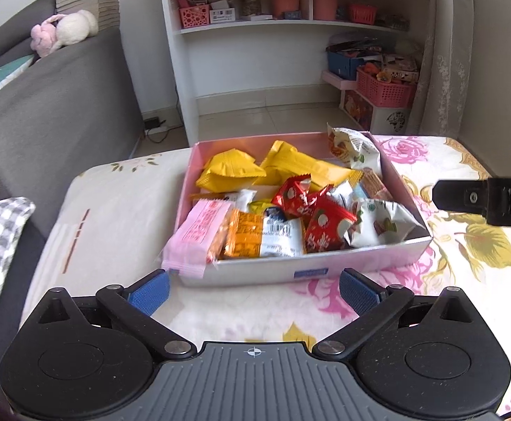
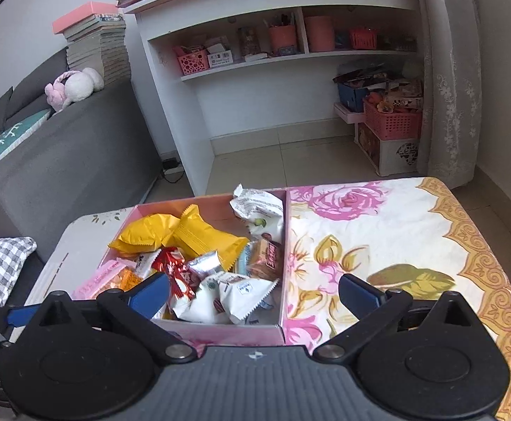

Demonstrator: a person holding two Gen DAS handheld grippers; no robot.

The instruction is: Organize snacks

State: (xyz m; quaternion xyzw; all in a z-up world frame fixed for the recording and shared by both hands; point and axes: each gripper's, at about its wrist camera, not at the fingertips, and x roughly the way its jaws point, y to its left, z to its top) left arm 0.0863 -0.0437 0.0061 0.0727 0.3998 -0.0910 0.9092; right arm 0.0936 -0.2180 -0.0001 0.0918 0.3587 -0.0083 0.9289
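Pink box (image 1: 311,270) of snacks (image 1: 301,207) at frame centre on a floral cloth (image 1: 466,252). Left gripper (image 1: 253,291) and right gripper (image 2: 253,293), both at lower frame, jaws wide, holding nothing.

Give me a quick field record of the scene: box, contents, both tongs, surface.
box: pink box, open, on the flowered cloth
contents: mixed wrapped snacks, among them yellow packets, red packets, white packets
overhang: pink packet sticks out over the near left corner
left tongs: open, empty, in front of the box
right tongs: open, empty, over the near right corner
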